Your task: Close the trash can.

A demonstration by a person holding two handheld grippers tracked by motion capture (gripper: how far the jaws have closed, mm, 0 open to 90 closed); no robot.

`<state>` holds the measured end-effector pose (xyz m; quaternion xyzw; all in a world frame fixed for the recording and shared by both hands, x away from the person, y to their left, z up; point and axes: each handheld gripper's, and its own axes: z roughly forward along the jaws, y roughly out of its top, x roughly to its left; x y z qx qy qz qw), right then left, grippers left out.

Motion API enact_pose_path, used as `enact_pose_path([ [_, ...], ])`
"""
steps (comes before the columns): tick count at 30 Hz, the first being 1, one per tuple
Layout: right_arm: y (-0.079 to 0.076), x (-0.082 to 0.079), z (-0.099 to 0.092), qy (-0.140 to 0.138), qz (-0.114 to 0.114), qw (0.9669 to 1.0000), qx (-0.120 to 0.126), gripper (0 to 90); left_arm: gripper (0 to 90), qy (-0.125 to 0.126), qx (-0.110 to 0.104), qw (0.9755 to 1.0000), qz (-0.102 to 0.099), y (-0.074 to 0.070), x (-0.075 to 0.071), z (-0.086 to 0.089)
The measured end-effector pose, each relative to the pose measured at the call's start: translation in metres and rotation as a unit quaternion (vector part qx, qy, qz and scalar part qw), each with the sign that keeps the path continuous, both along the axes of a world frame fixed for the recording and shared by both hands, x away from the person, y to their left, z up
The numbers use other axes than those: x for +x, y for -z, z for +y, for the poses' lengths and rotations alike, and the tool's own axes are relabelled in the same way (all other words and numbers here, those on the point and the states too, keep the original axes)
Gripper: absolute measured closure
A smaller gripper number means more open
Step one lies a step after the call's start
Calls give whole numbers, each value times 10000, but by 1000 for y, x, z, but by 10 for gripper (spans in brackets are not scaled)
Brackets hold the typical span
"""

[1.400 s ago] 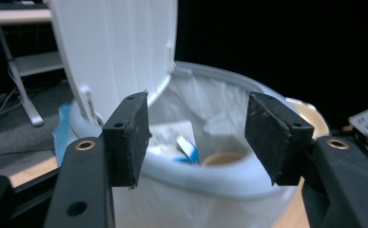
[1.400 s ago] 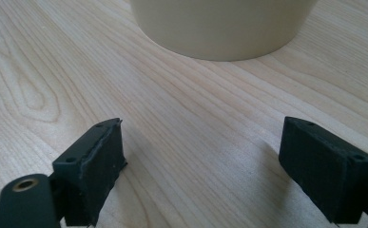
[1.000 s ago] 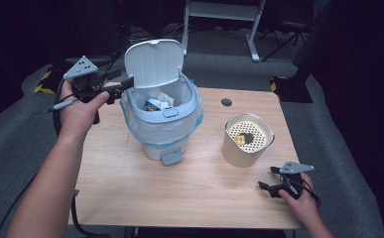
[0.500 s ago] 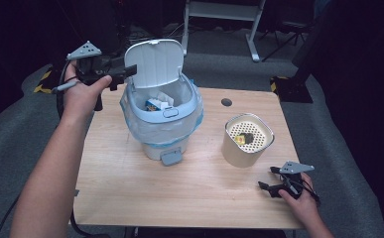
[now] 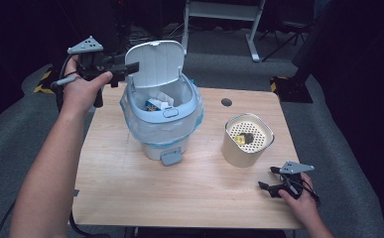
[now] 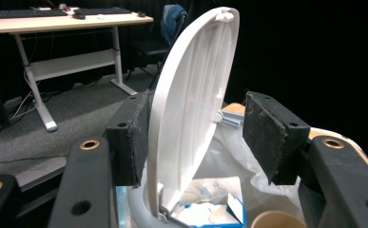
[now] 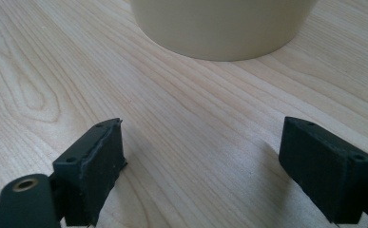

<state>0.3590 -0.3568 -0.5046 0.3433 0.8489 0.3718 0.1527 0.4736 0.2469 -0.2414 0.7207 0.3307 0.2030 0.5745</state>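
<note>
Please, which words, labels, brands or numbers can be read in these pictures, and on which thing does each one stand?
None can be read.
The blue and white carton inside the bin has print too small and blurred to read.

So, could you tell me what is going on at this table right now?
A person is working on a small lidded trash bin with a handheld gripper in each hand. The left gripper straddles the edge of the raised white lid, its jaws open but just closing a little, one pad against the lid. The right gripper rests open on the wooden table near a beige perforated container.
</note>
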Motion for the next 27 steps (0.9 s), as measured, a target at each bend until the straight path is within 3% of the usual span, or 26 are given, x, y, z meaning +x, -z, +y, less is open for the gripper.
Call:
enact_pose_path([
  [8,0,0,0,0,-1,10000,-2,152,440,468,77,9989,46,4,-19,-3],
  [14,0,0,0,1,-1,10000,-2,152,405,618,338,9975,85,10,-36,-15],
  [19,0,0,0,-2,-5,10000,-3,152,406,905,305,9952,225,16,-44,-27],
  [24,0,0,0,-1,-4,10000,-2,152,441,1014,325,9936,384,18,-47,-39],
  [27,0,0,0,-1,-4,10000,-3,152,473,869,443,9942,443,21,-45,-44],
])
